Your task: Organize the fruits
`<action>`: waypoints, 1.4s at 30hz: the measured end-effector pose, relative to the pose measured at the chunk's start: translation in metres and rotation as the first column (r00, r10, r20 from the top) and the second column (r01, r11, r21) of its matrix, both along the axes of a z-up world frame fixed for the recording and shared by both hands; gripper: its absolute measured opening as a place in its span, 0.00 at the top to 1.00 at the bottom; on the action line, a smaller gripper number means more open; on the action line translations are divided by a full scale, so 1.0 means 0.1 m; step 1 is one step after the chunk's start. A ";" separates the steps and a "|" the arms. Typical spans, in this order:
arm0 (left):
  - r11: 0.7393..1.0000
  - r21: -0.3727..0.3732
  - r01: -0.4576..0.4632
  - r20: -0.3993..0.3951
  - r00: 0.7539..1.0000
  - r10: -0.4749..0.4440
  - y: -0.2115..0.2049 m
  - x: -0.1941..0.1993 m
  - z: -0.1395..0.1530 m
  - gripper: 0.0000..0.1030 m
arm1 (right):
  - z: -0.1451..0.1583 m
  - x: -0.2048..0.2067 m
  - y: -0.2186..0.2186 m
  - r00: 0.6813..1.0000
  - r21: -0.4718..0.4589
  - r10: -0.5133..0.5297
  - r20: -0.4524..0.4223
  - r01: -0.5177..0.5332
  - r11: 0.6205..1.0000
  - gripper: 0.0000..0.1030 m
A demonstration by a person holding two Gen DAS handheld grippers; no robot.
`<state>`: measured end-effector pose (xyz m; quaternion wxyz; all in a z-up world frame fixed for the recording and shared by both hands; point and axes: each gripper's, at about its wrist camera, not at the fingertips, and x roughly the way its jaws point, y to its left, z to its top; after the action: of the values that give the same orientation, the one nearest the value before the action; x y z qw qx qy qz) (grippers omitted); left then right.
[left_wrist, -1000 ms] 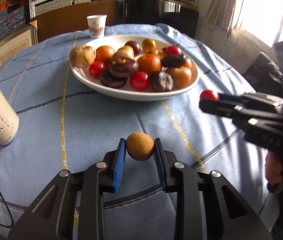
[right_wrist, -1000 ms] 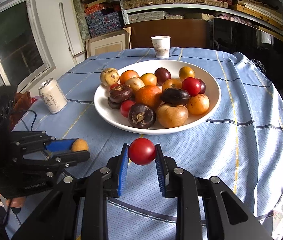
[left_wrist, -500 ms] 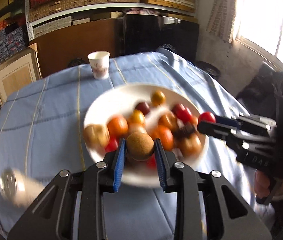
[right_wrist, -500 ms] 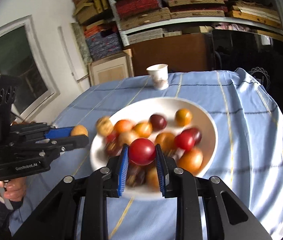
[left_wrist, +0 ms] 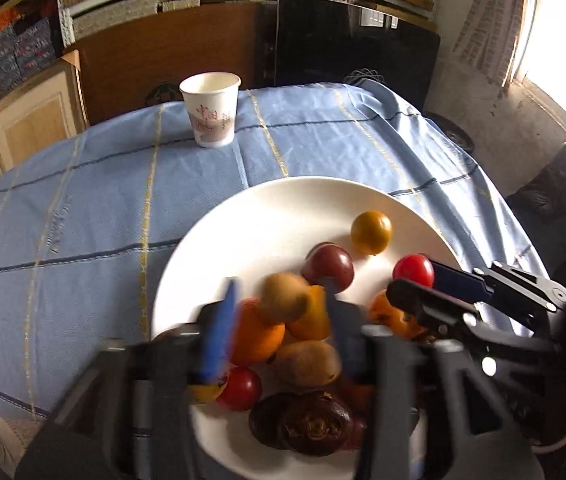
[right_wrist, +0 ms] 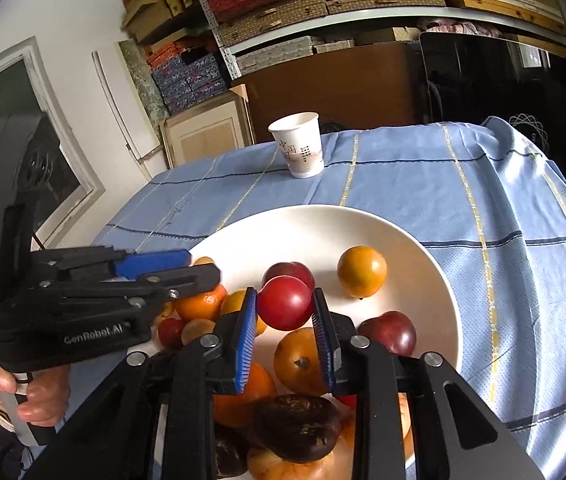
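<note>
The left gripper point(left_wrist: 279, 320) stood open over the white round plate point(left_wrist: 267, 220), a brown round fruit point(left_wrist: 286, 298) loose between its blurred fingers. The right gripper point(right_wrist: 285, 318) clamped a red round tomato point(right_wrist: 285, 303) above the plate's middle.

- Round brown fruit point(left_wrist: 286, 298) sits blurred between spread fingers, over the white plate point(left_wrist: 267, 216).
- Red tomato point(right_wrist: 285, 308) is pinched above the piled fruit.
</note>
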<state>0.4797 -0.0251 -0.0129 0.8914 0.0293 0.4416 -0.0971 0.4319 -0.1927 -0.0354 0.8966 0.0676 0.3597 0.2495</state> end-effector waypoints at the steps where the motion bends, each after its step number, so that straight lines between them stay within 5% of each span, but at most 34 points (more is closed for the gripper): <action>1: 1.000 0.022 -0.011 0.032 0.999 0.010 -0.01 -0.05 0.04 0.33 | 0.04 -0.05 -0.02 1.000 0.002 -0.009 0.016 0.009 1.000 0.56; 7: 0.994 0.088 -0.067 0.152 0.987 0.053 0.03 -0.55 0.31 0.10 | 0.31 -0.44 -0.16 0.998 0.000 -0.008 0.064 0.008 1.000 0.28; 18: 0.995 0.016 -0.100 0.306 0.948 0.090 0.11 -2.02 0.74 0.04 | 0.60 -1.88 -0.32 0.987 -0.090 -0.037 0.157 0.051 0.995 0.04; 26: 0.989 0.053 -0.135 0.282 0.952 0.115 0.02 -2.84 0.45 0.04 | 0.46 -2.48 -0.34 0.985 -0.173 -0.064 0.160 0.091 0.981 0.04; 42: 0.972 0.071 -0.224 0.280 0.940 0.196 0.21 -3.21 0.33 0.04 | 0.38 -2.77 -0.23 0.984 -0.229 -0.055 0.167 0.093 0.969 0.04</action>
<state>0.1588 -0.0040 0.0202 0.9460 0.0402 0.3205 0.0263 0.1552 -0.2158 0.0023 0.9328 -0.0459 0.3112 0.1759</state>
